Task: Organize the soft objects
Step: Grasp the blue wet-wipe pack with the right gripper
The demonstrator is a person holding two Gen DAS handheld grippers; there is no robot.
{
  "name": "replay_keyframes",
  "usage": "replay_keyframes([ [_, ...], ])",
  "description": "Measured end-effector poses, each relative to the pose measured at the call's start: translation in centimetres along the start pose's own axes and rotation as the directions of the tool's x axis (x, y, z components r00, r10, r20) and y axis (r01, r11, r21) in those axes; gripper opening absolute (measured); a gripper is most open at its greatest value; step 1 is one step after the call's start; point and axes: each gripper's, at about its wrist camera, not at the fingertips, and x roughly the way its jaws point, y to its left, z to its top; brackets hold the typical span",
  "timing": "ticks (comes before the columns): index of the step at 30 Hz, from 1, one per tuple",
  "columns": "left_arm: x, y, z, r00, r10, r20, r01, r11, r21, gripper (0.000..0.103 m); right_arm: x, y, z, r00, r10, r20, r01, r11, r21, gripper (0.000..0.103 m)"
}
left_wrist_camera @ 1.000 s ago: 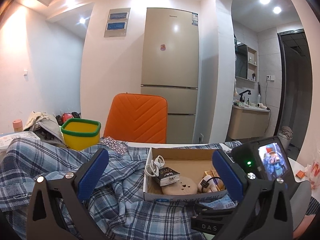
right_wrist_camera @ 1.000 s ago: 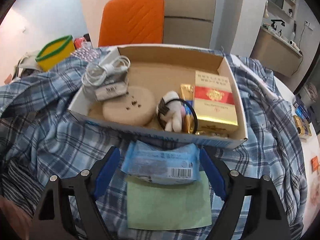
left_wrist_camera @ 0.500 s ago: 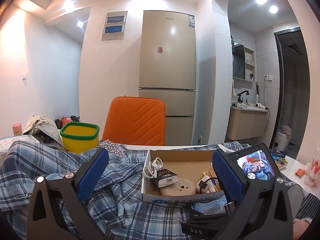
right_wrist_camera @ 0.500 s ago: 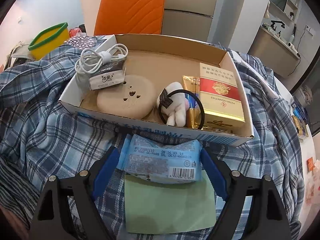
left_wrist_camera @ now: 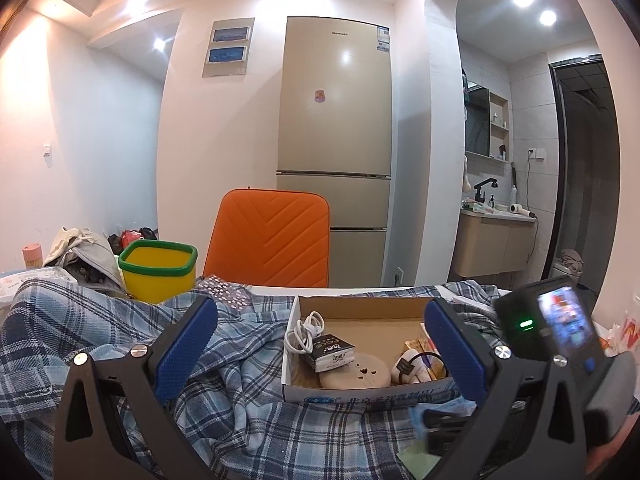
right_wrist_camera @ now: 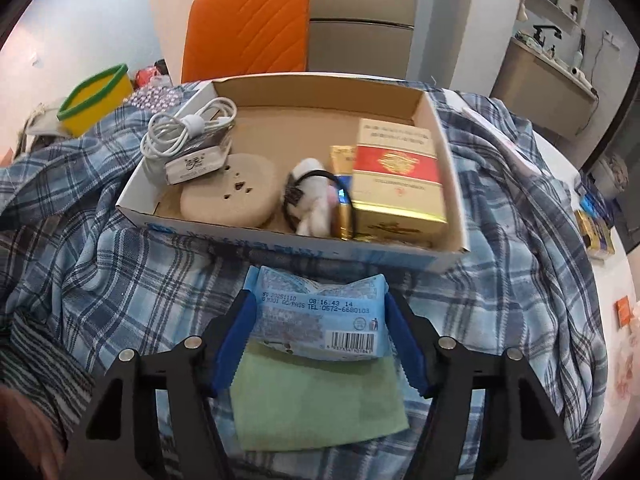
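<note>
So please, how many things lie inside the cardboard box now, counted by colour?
White: 3, cable, small pack, plush toy
Beige: 1, round pad
Red and gold: 1, carton
Gold: 1, tube
Black: 1, hair band
Total: 7

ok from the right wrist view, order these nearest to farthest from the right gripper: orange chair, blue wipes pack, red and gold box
1. blue wipes pack, between the closing fingers of the right gripper
2. red and gold box, inside the cardboard box, right side
3. orange chair, behind the box, top left
</note>
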Motion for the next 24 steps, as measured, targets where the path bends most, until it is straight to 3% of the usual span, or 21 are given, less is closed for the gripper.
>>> replay_keyframes([
  [6,0.2,-0.1,0.0,1.0,-0.011,-0.017,0.011,1.0,0.007,0.103,-2.7,-3.8,-1.4,0.999,0.023,0.043,-0.025,0.998,0.056,0.064],
  [7,0.3,-0.3,-0.1,0.999,-0.02,-0.026,0.02,1.0,0.015,0.103,-2.9,-4.4,-1.6,0.999,0.023,0.047,-0.026,0.998,0.06,0.059],
  [10,0.4,-0.8,-0.2,0.999,-0.026,-0.036,0.028,0.999,0.038,0.103,-3.3,-6.1,-2.3,0.998,0.053,0.024,-0.054,0.997,0.056,0.058],
  [13,0.2,-1.0,-0.2,0.999,-0.031,-0.032,0.032,0.998,0.05,0.103,-2.9,-6.9,-2.9,0.999,0.038,0.005,-0.038,0.999,0.038,0.077],
  [17,0.2,-1.1,-0.3,0.999,-0.03,-0.034,0.031,0.999,0.045,0.103,-3.4,-8.5,-2.7,0.994,0.092,0.066,-0.102,0.982,0.159,0.078],
  [19,0.2,-1.1,-0.2,0.999,-0.029,-0.036,0.03,0.999,0.04,0.103,-4.0,-8.3,-2.3,0.988,0.129,0.09,-0.143,0.976,0.163,0.08],
  [24,0.1,-1.1,-0.2,0.999,-0.032,-0.032,0.034,0.998,0.05,0.103,-4.2,-6.7,-1.1,0.991,0.099,0.091,-0.113,0.978,0.173,0.085],
])
